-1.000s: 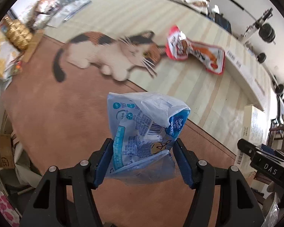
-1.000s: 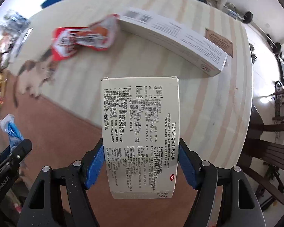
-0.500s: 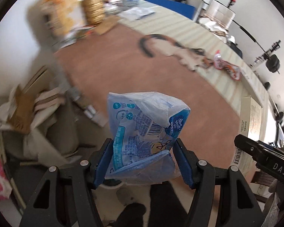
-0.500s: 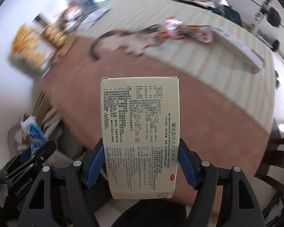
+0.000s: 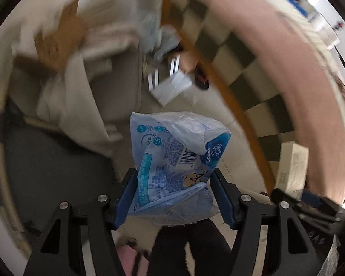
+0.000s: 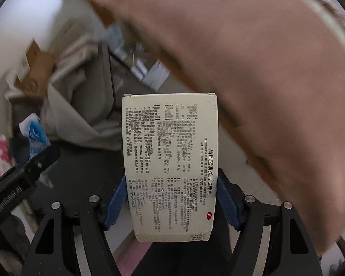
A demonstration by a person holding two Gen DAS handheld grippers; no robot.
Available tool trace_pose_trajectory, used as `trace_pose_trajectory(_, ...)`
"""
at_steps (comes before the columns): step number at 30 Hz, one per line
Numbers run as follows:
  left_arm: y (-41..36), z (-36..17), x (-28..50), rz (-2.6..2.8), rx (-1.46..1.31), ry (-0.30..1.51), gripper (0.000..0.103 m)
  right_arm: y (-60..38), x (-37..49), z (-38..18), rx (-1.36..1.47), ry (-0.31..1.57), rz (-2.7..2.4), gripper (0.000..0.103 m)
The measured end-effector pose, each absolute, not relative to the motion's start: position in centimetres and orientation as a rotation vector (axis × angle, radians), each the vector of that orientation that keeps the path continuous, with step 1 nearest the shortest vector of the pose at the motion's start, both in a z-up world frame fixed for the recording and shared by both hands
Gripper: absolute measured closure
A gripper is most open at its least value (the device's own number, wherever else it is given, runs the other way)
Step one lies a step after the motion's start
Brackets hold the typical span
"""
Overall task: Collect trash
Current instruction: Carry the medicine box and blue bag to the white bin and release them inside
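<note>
Two bits of trash, each pinched tight to stop drops: blue wrapper (image 5: 174, 161) in left gripper (image 5: 174, 197), white box (image 6: 170, 168) in right gripper (image 6: 172, 200), over floor beside table (image 6: 253, 69), likely bound for bin.

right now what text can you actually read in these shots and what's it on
"蒲地蓝消炎片说明书": large title on the white cardboard medicine box.
"OTC": red oval on that box.
Its fine print: too small.
Crinkled blue-and-white plastic wrapper: barcode, print unreadable.
Black left gripper body lettering: blurred.
</note>
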State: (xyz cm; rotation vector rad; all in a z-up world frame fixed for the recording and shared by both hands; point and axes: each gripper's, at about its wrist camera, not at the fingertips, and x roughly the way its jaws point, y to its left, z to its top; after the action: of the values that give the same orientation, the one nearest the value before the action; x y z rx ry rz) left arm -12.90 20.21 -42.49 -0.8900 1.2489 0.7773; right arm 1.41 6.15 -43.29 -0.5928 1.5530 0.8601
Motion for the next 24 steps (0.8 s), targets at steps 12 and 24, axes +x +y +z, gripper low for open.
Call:
trace_pose_trajectory(12,23.9,-68.9,-18.0,0.687,-1.281,1.296,0.011,7.9,-2.3,-69.5,-0.644,1.744,0.887,0.029)
trace_pose_trajectory(24,23.2,-73.4,-21.0,0.888,-1.133,1.369,0.005,8.1,-3.8,-77.6,-0.648,1.769,0.943,0.000)
